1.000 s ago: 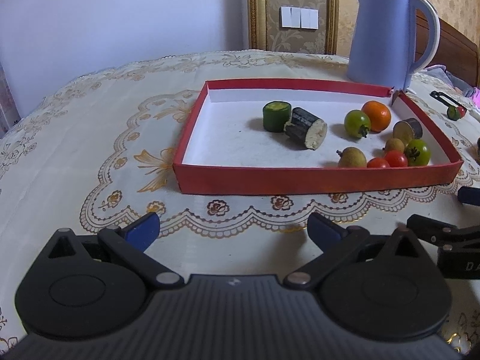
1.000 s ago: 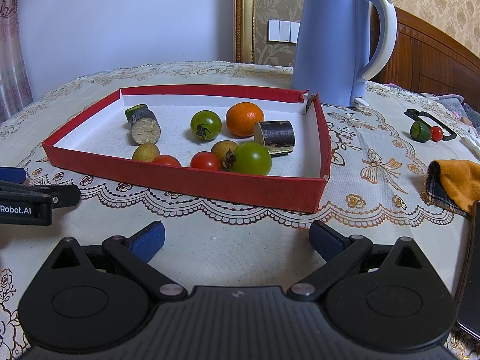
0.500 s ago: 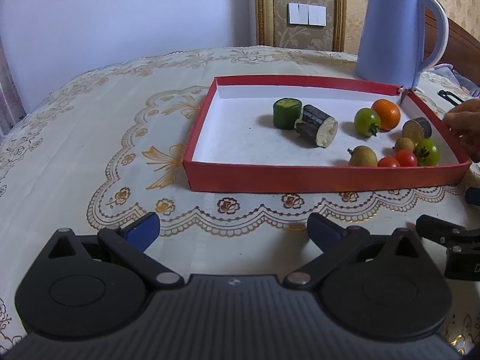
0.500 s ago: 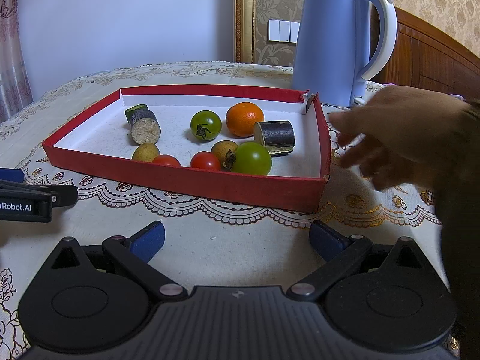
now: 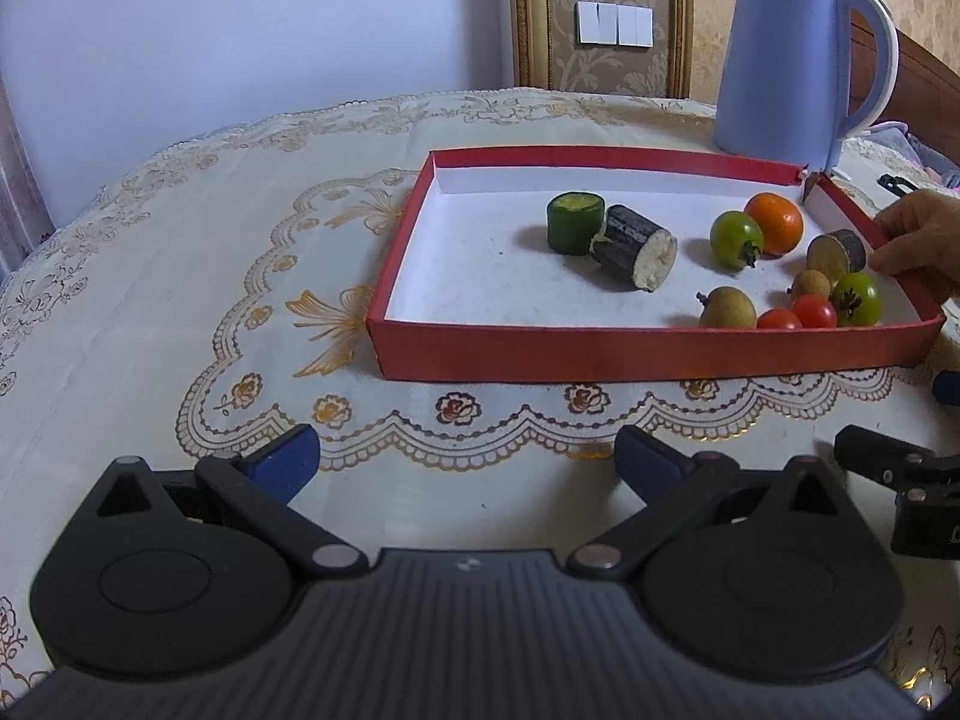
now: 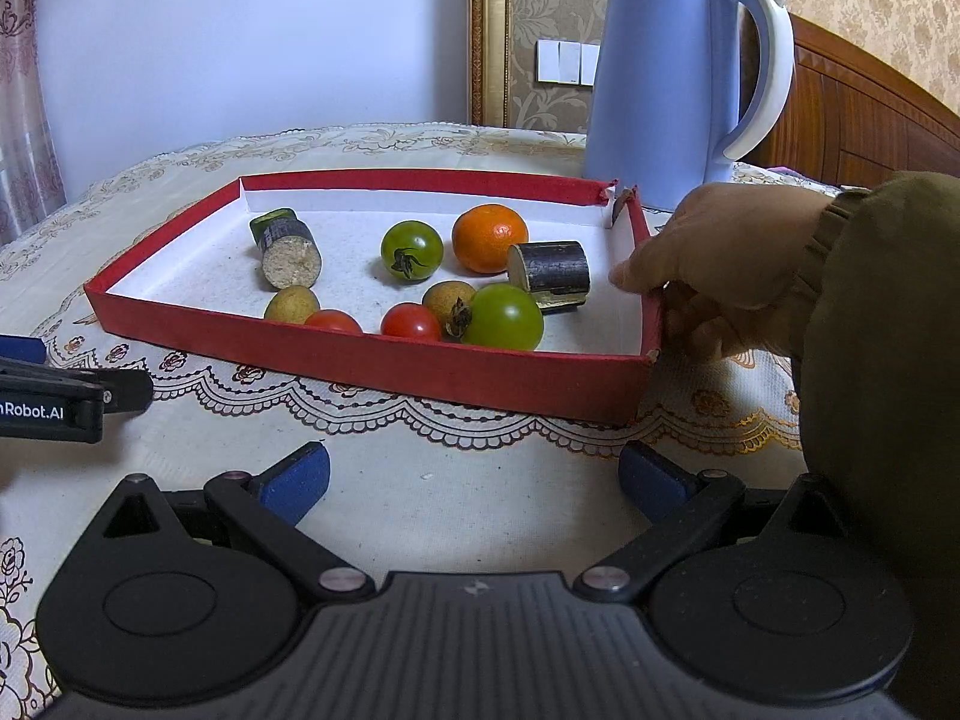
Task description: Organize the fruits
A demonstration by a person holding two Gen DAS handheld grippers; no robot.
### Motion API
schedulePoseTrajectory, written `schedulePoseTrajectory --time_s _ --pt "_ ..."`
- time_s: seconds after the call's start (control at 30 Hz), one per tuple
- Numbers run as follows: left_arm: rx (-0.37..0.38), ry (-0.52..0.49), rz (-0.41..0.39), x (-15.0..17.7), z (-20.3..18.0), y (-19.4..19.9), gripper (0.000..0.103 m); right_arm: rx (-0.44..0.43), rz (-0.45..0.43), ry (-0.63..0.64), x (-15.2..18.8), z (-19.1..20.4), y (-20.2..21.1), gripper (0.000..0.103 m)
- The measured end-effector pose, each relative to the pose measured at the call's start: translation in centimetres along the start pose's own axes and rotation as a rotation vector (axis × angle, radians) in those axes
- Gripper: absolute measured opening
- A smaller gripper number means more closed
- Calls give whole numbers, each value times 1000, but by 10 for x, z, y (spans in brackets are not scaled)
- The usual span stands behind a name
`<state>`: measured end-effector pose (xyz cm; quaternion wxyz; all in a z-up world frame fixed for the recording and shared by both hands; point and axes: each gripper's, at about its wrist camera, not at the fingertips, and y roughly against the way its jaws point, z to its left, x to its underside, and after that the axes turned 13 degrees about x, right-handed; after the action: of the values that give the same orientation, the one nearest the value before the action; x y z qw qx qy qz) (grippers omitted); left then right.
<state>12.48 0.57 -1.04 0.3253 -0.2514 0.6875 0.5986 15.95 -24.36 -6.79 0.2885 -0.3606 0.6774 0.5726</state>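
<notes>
1. Fruits all inside red tray point(image 6: 372, 354): cane pieces point(image 6: 291, 252) leftmost, green tomato point(image 6: 411, 251), orange point(image 6: 489, 238), red tomatoes point(image 6: 410, 321) clustered rightward.
2. Left gripper point(image 5: 462, 459) and right gripper point(image 6: 474, 474) both spread wide, grasping nothing.
3. Bare hand point(image 6: 714, 264) gripping tray's right wall.
4. Could suit gathering done or sorting pending; unclear which.

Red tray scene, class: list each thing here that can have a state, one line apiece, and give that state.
Red tray: on the tablecloth, corner split, holding fruit.
Hand: gripping the tray's right wall.
Left tongs: open, empty.
Right tongs: open, empty.
Kettle: upright, lid shut.
Dark cut piece: lying on its side.
</notes>
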Motion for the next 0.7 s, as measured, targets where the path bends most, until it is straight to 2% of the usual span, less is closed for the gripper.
schedulePoseTrajectory --time_s 0.37,0.7 --pt "1 6 1 0 -2 0 103 0 0 1 0 -1 0 103" --pt "31 31 8 1 -1 -2 103 0 0 1 0 0 0 103"
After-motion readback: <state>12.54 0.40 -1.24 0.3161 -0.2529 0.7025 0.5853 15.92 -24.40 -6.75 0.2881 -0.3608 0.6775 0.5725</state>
